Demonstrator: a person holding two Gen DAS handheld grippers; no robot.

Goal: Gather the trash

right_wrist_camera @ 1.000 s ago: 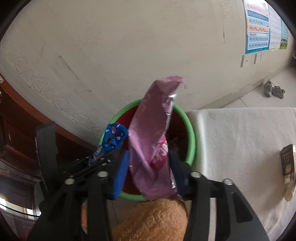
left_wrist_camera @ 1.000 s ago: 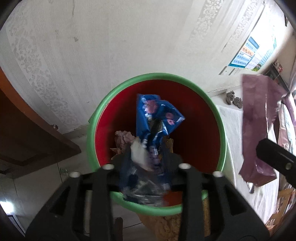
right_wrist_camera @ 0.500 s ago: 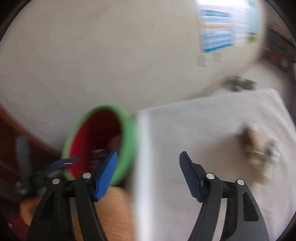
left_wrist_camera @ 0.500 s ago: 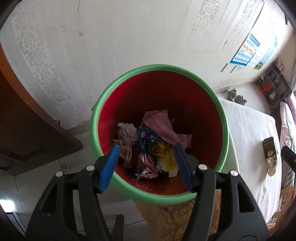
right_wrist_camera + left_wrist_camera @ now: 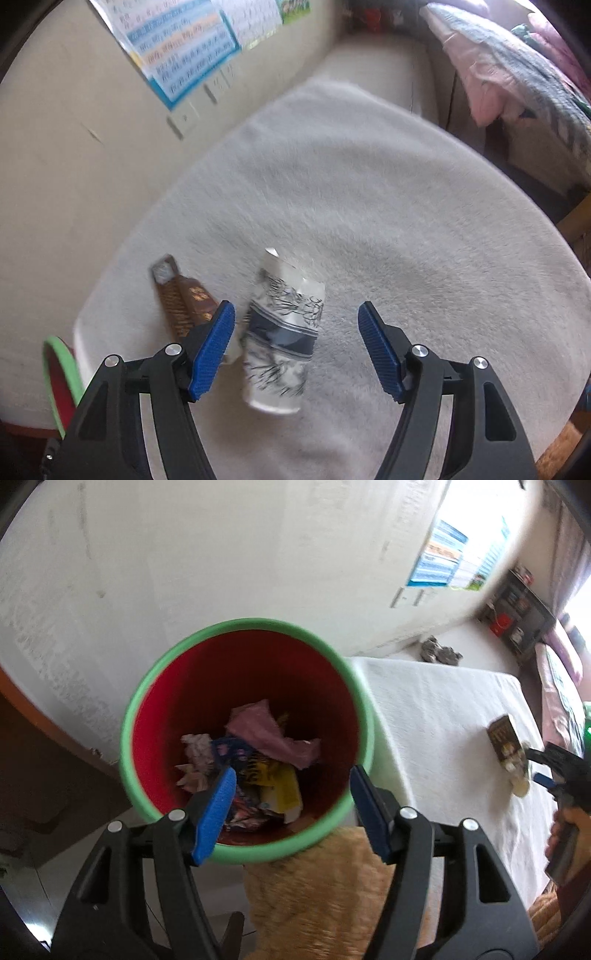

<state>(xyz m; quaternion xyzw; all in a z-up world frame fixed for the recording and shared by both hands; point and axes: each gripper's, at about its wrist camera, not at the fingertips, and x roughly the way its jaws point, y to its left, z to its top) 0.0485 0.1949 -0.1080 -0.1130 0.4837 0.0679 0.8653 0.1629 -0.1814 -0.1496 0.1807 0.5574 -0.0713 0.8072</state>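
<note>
A red bin with a green rim (image 5: 140, 716) stands by the wall and holds several wrappers, among them a pink one (image 5: 266, 731) and a blue one (image 5: 231, 753). My left gripper (image 5: 291, 812) is open and empty above the bin's near rim. My right gripper (image 5: 295, 347) is open and empty over the white cloth, just above a crumpled white paper cup with dark print (image 5: 280, 343). A brown wrapper (image 5: 184, 299) lies left of the cup. The cup and brown wrapper also show in the left wrist view (image 5: 506, 742), with the right gripper (image 5: 554, 775) beside them.
The white cloth-covered table (image 5: 388, 206) borders the bin (image 5: 62, 373) at its left edge. A tan furry cover (image 5: 314, 897) hangs under the bin side. A wall with posters (image 5: 184, 55) is behind. Bedding (image 5: 517, 66) lies at far right. Shoes (image 5: 439, 651) sit on the floor.
Both grippers opened and dropped the blue and pink wrappers into the bin. The right gripper then swung right over the table to the paper cup. The left stays over the bin.
</note>
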